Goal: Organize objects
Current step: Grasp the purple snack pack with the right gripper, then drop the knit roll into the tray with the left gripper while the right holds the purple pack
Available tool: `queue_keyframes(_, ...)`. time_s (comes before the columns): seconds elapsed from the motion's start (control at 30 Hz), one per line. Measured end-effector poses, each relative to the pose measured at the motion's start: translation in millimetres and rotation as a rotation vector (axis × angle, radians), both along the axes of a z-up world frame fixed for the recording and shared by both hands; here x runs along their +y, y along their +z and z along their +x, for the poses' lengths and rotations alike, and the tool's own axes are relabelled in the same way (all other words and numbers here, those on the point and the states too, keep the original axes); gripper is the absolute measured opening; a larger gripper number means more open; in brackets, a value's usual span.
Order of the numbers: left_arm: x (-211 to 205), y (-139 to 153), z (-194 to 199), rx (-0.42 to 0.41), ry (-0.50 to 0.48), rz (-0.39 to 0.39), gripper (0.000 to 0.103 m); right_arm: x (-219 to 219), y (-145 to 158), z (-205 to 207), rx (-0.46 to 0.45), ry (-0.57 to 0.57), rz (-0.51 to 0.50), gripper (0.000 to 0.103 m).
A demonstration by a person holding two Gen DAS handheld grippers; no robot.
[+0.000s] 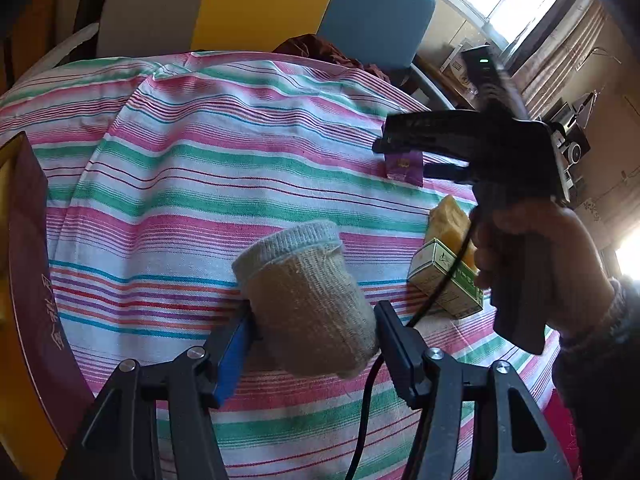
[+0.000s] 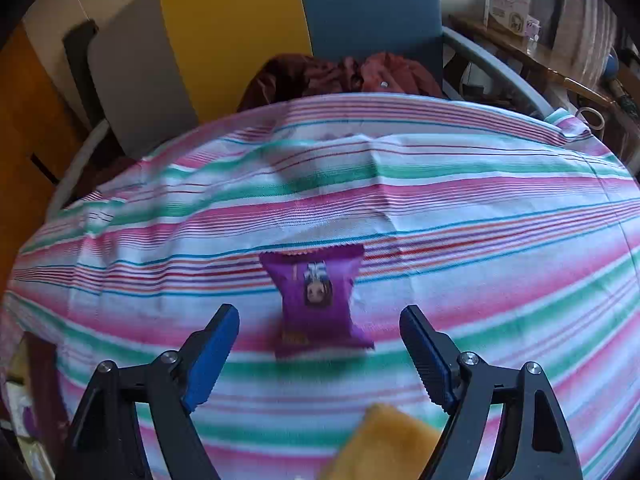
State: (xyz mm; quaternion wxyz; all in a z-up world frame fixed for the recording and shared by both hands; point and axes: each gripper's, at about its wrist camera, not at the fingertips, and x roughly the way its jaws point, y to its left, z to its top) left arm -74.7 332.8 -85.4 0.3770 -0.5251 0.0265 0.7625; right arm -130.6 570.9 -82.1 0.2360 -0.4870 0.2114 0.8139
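The left gripper (image 1: 314,320), at the bottom centre of its view, is closed on a rolled beige sock (image 1: 308,296), and its pads press both sides of the roll. To the right, a green and white box (image 1: 446,280) lies on the striped cloth (image 1: 200,168). The right gripper (image 2: 320,344) stands half open at the bottom of its own view. A purple snack packet (image 2: 318,300) lies flat on the cloth between its fingers, untouched. A yellow object (image 2: 384,444) is at the lower edge, blurred.

Beige sock (image 1: 308,300) upright; purple packet (image 2: 320,300) flat.
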Motion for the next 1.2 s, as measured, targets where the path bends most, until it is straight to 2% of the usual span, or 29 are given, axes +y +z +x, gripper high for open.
queue_keyframes(0.03,-0.1,-0.4,0.0,-0.002,0.001,0.003,0.061,0.2,-4.1,-2.9,-0.019,0.011,-0.005,0.04)
queue_keyframes(0.07,0.0,-1.2,0.1,-0.004,-0.001,0.008,0.061,-1.5,-2.5,-3.5,-0.02,0.02,0.031,0.037)
queue_keyframes(0.1,-0.1,-1.9,-0.3,-0.007,-0.003,0.011,0.061,-2.8,1.6,-1.0,0.002,0.037,0.022,0.034)
queue_keyframes(0.17,-1.2,-4.7,-2.1,-0.029,0.0,0.022,0.061,-7.7,12.3,8.4,0.028,0.058,0.032,0.034)
queue_keyframes(0.3,1.1,-4.4,0.0,-0.015,-0.008,0.008,0.061,-26.4,39.1,42.3,0.066,0.131,0.055,0.034)
queue_keyframes(0.5,4.6,-3.8,3.5,0.016,-0.018,-0.006,0.06,-53.7,68.0,121.0,0.106,0.198,0.009,0.034)
queue_keyframes(0.6,4.6,0.7,10.8,0.054,-0.032,-0.029,0.058,-65.4,60.8,155.9,0.068,0.195,0.001,0.034)
queue_keyframes(0.77,-8.6,11.8,29.7,0.104,-0.039,-0.039,0.057,-70.8,24.1,188.3,-0.012,0.155,-0.023,0.034)
queue_keyframes(1.0,-29.5,37.6,59.4,0.202,-0.031,-0.022,0.057,-63.0,-5.6,184.0,-0.129,0.139,0.023,0.034)
queue_keyframes(1.2,-47.7,55.0,75.7,0.273,-0.015,-0.025,0.057,-62.2,-7.4,183.4,-0.122,0.159,0.046,0.033)
